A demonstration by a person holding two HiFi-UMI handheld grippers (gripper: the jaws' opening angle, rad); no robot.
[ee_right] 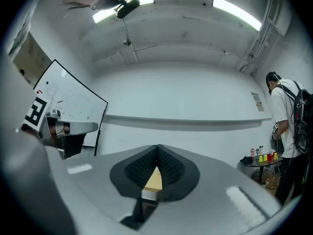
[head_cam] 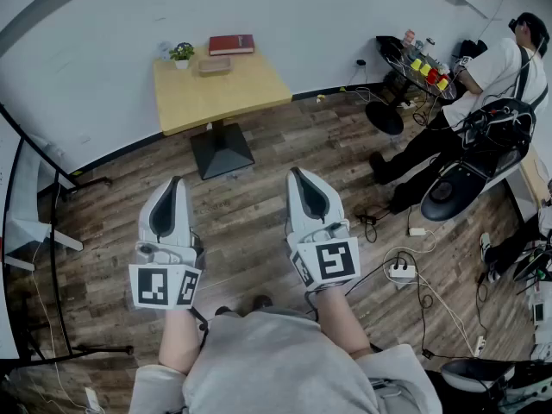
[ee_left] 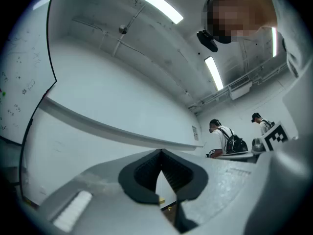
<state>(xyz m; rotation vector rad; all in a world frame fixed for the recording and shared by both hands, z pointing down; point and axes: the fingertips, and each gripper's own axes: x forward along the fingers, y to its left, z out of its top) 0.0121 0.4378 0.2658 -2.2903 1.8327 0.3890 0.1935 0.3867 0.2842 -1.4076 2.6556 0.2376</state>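
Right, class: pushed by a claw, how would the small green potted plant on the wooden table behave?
The small green potted plant looks light, so it would probably slide on the smooth square wooden table. Pushed high at its leaves, it might tip.

- Here's the left gripper (head_cam: 176, 182): pale grey moulded plastic shell, black ribbed pads (ee_left: 145, 174) inside.
- Right gripper (head_cam: 296, 172): same grey shell, same black lining.
- Black-and-white square-marker cubes (head_cam: 164, 287) on both.
- Light grey fabric top (head_cam: 276, 365) on the person.

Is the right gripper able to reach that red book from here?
Probably not: the right gripper is shut, over the floor, and the red book lies on the table's far side.
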